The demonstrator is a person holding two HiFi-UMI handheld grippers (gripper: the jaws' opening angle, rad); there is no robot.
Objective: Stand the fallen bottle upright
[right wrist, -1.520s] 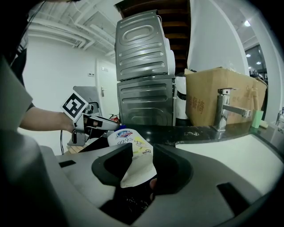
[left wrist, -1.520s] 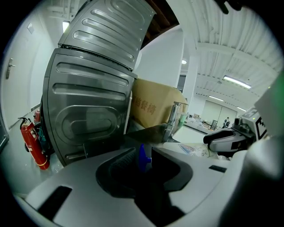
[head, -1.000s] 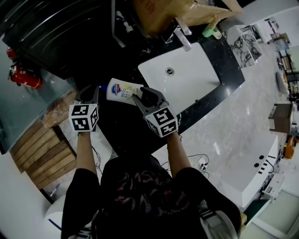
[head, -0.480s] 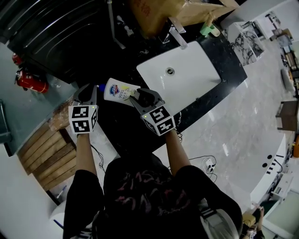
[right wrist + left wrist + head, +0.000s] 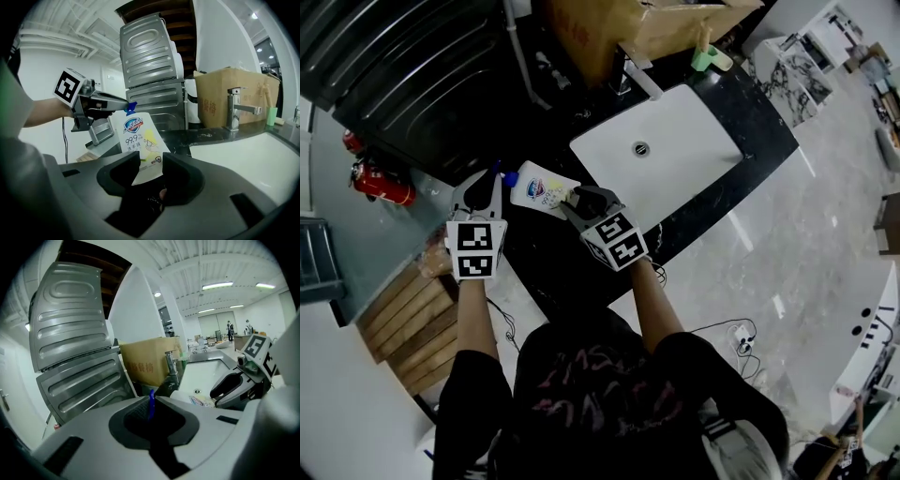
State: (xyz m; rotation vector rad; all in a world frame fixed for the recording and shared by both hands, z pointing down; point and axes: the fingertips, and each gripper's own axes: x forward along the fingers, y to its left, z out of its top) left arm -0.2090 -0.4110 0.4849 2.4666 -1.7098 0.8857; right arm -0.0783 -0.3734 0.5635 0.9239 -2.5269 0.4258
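Note:
A white soap bottle (image 5: pixel 542 190) with a blue pump (image 5: pixel 510 177) hangs tilted over the black counter (image 5: pixel 546 258), held between both grippers. My right gripper (image 5: pixel 574 199) is shut on the bottle's bottom end, and in the right gripper view the label (image 5: pixel 140 140) runs up and away from the jaws of that gripper (image 5: pixel 149 171). My left gripper (image 5: pixel 497 174) is at the pump end with its jaws closing. The blue pump (image 5: pixel 151 404) sits pinched between them in the left gripper view, and the right gripper view shows the left gripper (image 5: pixel 123 108) clamped on it.
A white sink basin (image 5: pixel 675 159) with a chrome faucet (image 5: pixel 639 77) lies just right of the bottle. Behind it stand a cardboard box (image 5: pixel 609 28) and a green cup (image 5: pixel 712 58). A grey ribbed metal panel (image 5: pixel 412 66) is at the back left, with a red fire extinguisher (image 5: pixel 380 180) and a wooden pallet (image 5: pixel 403 319) below.
My left gripper has risen and rolled with the pump in its jaws, lifting that end of the bottle. The right gripper has stayed in place on the bottom end.

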